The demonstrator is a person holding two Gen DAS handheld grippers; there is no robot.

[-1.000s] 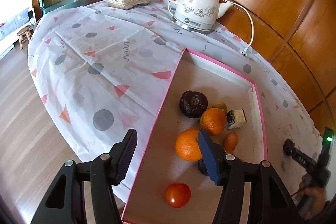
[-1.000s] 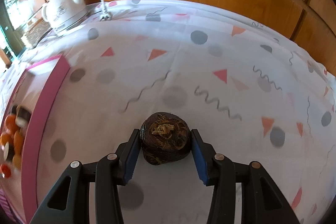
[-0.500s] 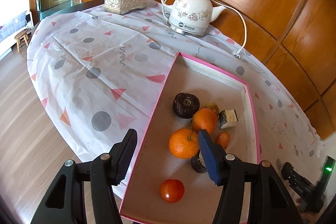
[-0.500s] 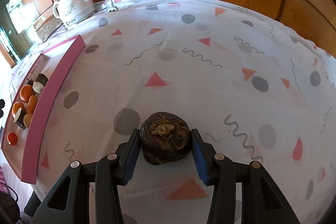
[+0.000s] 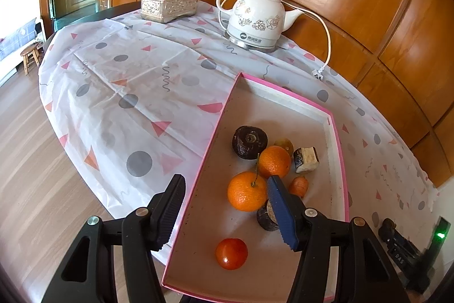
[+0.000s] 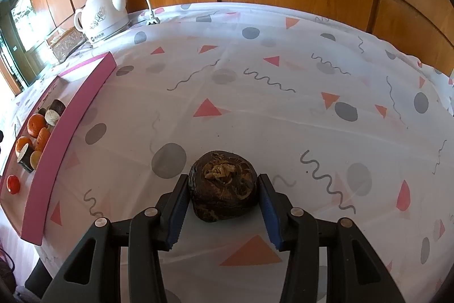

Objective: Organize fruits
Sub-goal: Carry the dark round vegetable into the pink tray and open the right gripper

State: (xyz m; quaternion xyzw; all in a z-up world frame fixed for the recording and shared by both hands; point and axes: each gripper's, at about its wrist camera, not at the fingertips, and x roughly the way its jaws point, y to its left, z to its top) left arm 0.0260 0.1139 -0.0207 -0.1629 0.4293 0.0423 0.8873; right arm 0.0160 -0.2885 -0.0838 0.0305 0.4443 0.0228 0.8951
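The left tongs are spread wide with nothing between them, hanging over the near corner of the shallow pink-rimmed cardboard tray. The blue pad of one finger blocks part of a dark cut fruit chunk lying just behind it, so I can't really tell what that one is. Around it in the tray: a big orange with a stem, a second orange touching it, a dark purple round fruit, a small yellowish fruit mostly hidden behind the second orange, a dark-skinned pale-fleshed cut piece, a small orange kumquat-looking thing, and a red tomato-like fruit sitting apart near the front.

The right tongs are clamped on a dark brown wrinkled round fruit, pads pressed to both sides (its underside is out of sight, so whether it touches the cloth I can't tell). It's over the patterned white tablecloth on the counter, well apart from the tray, which shows at the far left edge of that view, partly cut off.

A white floral ceramic kettle and a silvery tissue box stand at the far side.
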